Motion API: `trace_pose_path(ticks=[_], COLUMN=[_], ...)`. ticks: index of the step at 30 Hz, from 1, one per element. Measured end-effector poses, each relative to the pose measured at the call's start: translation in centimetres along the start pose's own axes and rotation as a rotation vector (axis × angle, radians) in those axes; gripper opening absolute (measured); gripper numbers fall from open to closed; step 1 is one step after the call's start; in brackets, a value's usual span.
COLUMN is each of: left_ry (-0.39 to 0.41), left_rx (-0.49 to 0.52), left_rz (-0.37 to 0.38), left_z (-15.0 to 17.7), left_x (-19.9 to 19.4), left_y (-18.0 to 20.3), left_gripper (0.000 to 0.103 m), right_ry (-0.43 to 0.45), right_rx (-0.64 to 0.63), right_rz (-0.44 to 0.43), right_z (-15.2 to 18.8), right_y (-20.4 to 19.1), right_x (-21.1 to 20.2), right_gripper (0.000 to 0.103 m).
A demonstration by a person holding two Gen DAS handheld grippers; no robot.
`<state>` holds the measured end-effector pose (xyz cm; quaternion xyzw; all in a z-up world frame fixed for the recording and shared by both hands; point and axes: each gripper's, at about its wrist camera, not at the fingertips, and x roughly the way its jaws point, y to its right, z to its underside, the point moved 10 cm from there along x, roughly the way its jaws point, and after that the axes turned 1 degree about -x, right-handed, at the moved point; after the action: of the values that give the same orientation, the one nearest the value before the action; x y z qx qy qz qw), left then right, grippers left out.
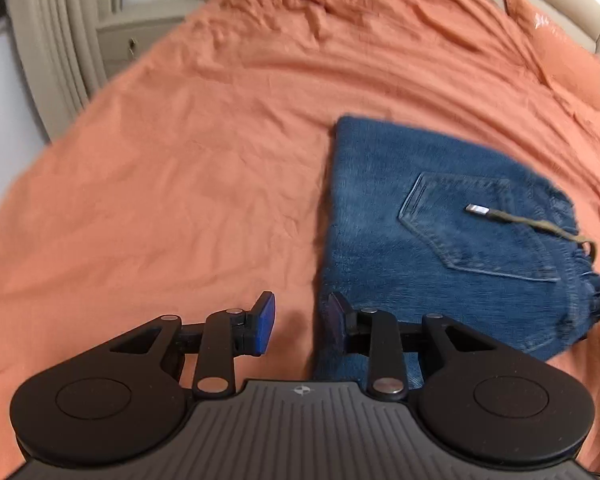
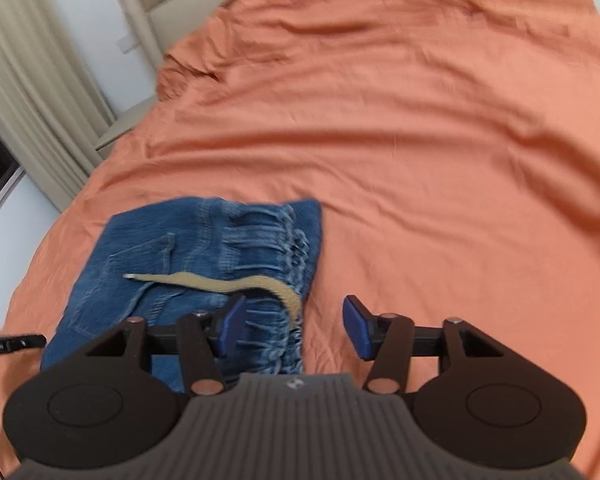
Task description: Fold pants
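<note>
Left gripper (image 1: pixel 296 326): jaws apart at a middling gap, nothing between them but orange bedsheet (image 1: pixel 172 184). Right-hand pad (image 1: pixel 336 316) just at the near left edge of the jeans (image 1: pixel 432 240), touching or barely above, hard to tell through the blur. Folded into a compact block, back pocket up, lying ahead and to the right of these jaws. Across the pocket, a tan cord (image 1: pixel 540 224) with a metal tip, trailing off the far right side.

Right gripper (image 2: pixel 294 326): jaws spread wide, holding nothing. Left pad (image 2: pixel 230 326) over the frayed, gathered end of the jeans (image 2: pixel 188 256), right pad over bare bedsheet (image 2: pixel 420 140). Jeans ahead and to the left here, tan cord (image 2: pixel 220 282) curling down just in front of the left pad.

Probably finished or nearly so, judging by the neat block.

Risks from here:
- Snagging the cord or the frayed threads on the left pad while pulling away, dragging the top layer open.
- Brushing the near edge with the left gripper's right-hand pad, skewing the stack on the soft, wrinkled sheet.
- Loose cord left on top, sliding off or spoiling the fold if pressed.
</note>
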<state>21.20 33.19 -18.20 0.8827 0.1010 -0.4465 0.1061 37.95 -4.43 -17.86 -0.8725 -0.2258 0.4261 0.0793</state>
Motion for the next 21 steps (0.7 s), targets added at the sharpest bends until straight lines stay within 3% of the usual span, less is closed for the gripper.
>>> trace_pose_path(ticks=[2,5,8,10,16,21], left_ry=[0.067,0.193,0.305,0.377,0.523,0.614], left_rx=[-0.002,-0.003,0.011,0.035,0.109,0.155], left_rz=[0.0,-0.002,-0.028,-0.056,-0.149,-0.245], left_z=[-0.6,-1.8,-2.2,-2.1,-0.1,2.8], left_x=[-2.9,-8.0,-13.1,-16.1,-22.3,-24.6], left_y=[0.2,1.4,2.9,4.5,9.4,12.5], left_gripper=[0.037,0.037,0.044,0.061,0.093,0.095], right_ry=[0.05,0.141,0.23,0.278,0.419,0.481], right_rx=[-0.06,-0.141,-0.2,-0.222,-0.236,-0.242], right_rz=[0.01,0.024,0.031,0.039,0.08,0.127], right_z=[-0.6,-1.4,-1.6,-1.4,1.0,4.7], right_y=[-1.2,-3.2,-5.2,-6.2,-8.4,-9.3], right_x=[-2.7,-7.4,-12.4,-15.5,-23.0,-26.3], right_gripper=[0.058,0.072,0.077,0.081,0.081,0.081])
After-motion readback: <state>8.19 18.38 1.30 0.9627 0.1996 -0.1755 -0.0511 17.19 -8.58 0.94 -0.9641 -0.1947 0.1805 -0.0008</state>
